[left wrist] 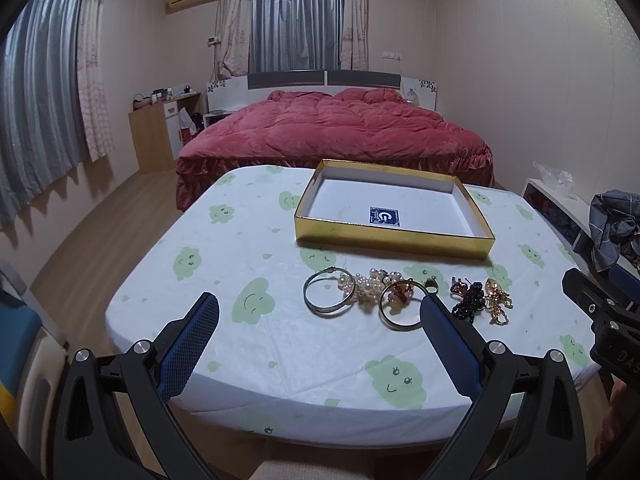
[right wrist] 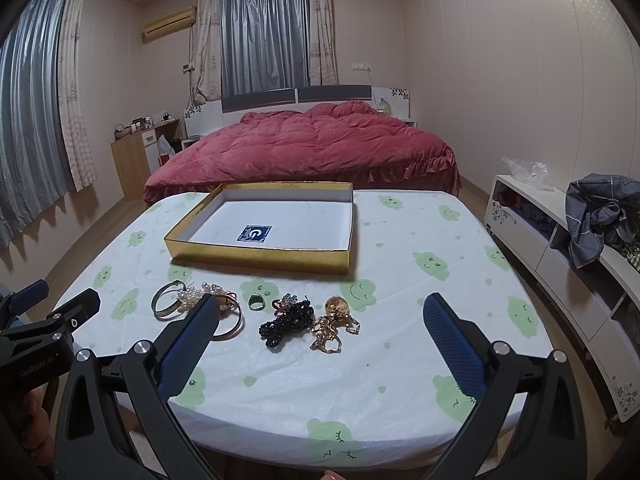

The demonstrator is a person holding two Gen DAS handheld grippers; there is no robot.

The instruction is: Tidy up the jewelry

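A row of jewelry lies on the table in front of an empty gold-rimmed box: a silver bangle, a pearl piece, a gold bangle, a green ring, a black bead bracelet and a gold chain with an amber stone. My left gripper is open and empty, above the table's near edge before the bangles. My right gripper is open and empty, near the beads and chain.
The table has a white cloth with green cloud faces. A red bed stands behind it. A white cabinet with a heap of clothes stands at the right. The other gripper shows at each view's side edge.
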